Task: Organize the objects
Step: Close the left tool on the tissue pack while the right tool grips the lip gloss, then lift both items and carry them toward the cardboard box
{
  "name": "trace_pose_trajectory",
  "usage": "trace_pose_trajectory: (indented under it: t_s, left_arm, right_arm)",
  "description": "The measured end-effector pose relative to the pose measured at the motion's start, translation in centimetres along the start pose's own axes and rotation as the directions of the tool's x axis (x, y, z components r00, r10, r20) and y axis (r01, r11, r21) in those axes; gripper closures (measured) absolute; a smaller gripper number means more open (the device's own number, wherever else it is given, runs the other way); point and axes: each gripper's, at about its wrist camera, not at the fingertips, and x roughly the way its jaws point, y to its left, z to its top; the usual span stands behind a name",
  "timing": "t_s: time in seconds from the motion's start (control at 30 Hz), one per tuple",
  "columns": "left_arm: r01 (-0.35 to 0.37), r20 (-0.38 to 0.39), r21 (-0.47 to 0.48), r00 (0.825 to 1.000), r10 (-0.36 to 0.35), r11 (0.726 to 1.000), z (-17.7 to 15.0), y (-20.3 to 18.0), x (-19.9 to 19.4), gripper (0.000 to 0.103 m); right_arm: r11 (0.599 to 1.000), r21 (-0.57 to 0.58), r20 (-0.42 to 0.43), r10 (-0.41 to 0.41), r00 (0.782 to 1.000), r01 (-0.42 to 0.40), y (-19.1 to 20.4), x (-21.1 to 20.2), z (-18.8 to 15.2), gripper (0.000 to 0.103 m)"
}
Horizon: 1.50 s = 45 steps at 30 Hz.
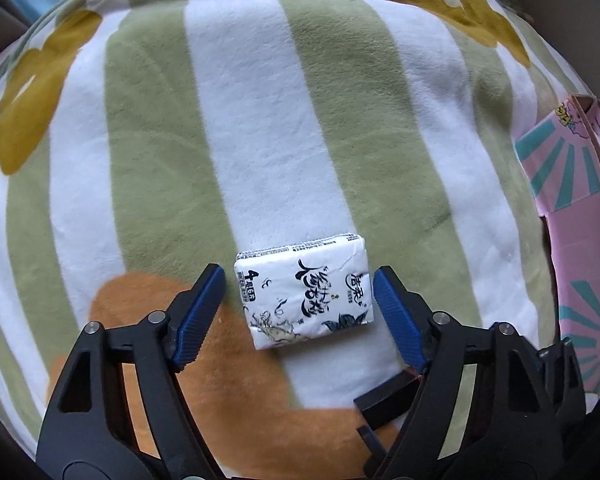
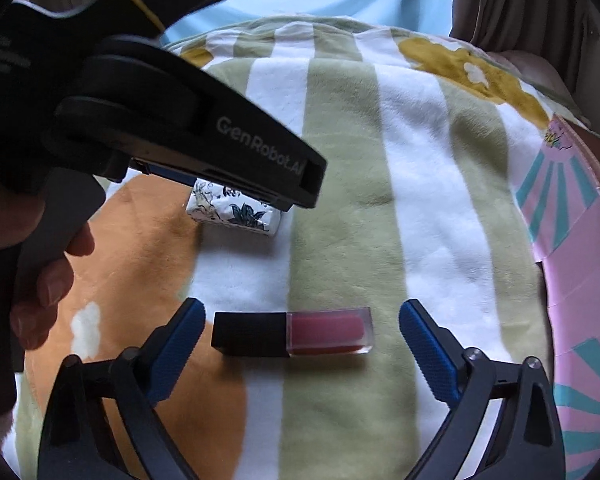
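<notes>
Tissue pack [image 1: 303, 291] between your left gripper [image 1: 299, 312] pads, untouched; right gripper [image 2: 302, 350] wide around lip gloss [image 2: 292, 334]. Risk: soft blanket [image 1: 340, 120] lets either slip sideways.

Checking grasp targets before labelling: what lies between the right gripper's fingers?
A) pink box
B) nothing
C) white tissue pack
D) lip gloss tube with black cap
D: in the right wrist view the lip gloss tube, black cap and pink clear body, lies on the blanket between the open fingers of the right gripper, untouched; the tissue pack lies farther off under the left gripper.
</notes>
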Motion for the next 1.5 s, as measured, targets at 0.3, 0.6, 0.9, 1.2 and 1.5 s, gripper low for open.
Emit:
trace_pose_trajectory:
  t_s: [0.3,0.6,0.9,1.2,1.5]
  left_arm:
    - [-0.009,0.012,0.024,1.000,0.008,1.000,-0.6,-0.6,0.4,0.042]
    - [0.014,0.031,0.006,0.999,-0.014,1.000,-0.6,-0.6,-1.5,0.042]
    - [0.022,0.082,-0.015,0.996,-0.020,1.000,0.1,0.5,-7.2,0.042]
    - [0.019,0.165,-0.059,0.986,-0.009,0.998,-0.7,1.1,-17.5,0.042]
    - [-0.002,0.252,-0.117,0.967,0.032,0.993,-4.5,1.6,-28.0,0.042]
  right_arm:
    - [1.000,0.009,-0.037,0.002,0.999,-0.001,0.3,0.9,-0.1,0.023]
    - [1.000,0.012,-0.025,0.003,1.000,-0.003,0.1,-1.0,0.8,0.023]
    - [1.000,0.008,0.016,0.001,1.000,-0.001,0.1,-6.4,3.0,0.023]
    - [0.999,0.026,0.049,0.039,0.998,-0.040,-0.2,-15.5,6.9,0.023]
    - [0.998,0.009,0.082,0.060,0.995,-0.061,-0.4,-24.4,9.4,0.023]
